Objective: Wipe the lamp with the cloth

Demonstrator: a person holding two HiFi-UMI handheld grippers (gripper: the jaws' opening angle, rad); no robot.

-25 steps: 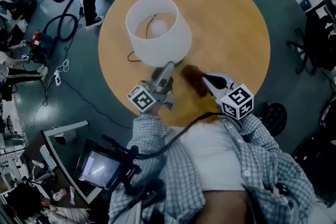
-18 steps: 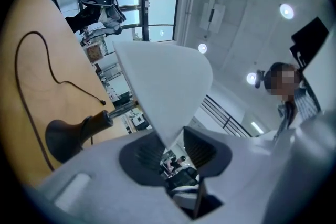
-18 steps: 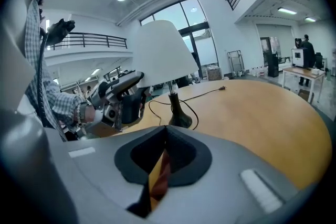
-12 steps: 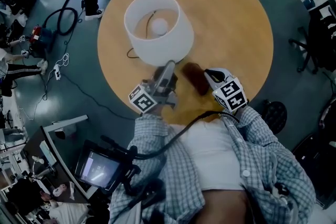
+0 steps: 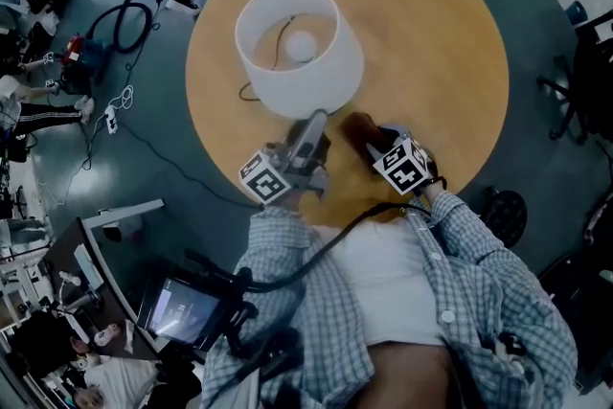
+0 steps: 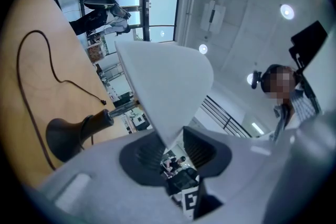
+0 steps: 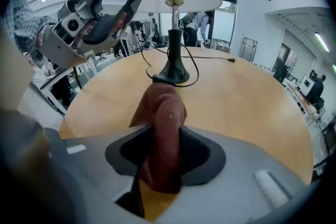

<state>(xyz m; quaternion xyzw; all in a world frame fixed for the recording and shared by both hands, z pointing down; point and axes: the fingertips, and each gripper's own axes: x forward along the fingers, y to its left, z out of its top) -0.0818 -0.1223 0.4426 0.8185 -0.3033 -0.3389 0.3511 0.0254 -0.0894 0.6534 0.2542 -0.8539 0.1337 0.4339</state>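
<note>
Right gripper (image 7: 165, 152) jaws, just opened, straddle the brown cloth (image 7: 160, 113) lying by the tabletop's (image 7: 247, 97) near edge; close firmly on the fold before lifting. Left gripper (image 6: 173, 147), just closed, clamps the lamp (image 6: 163, 86) by its shade rim.

White lampshade (image 5: 299, 48), black lamp base (image 7: 173, 73), reddish-brown cloth (image 7: 164, 128), tan wood table (image 5: 431, 62), dark teal floor (image 5: 536, 14), blue-white checked shirt (image 5: 479, 273) lol.
</note>
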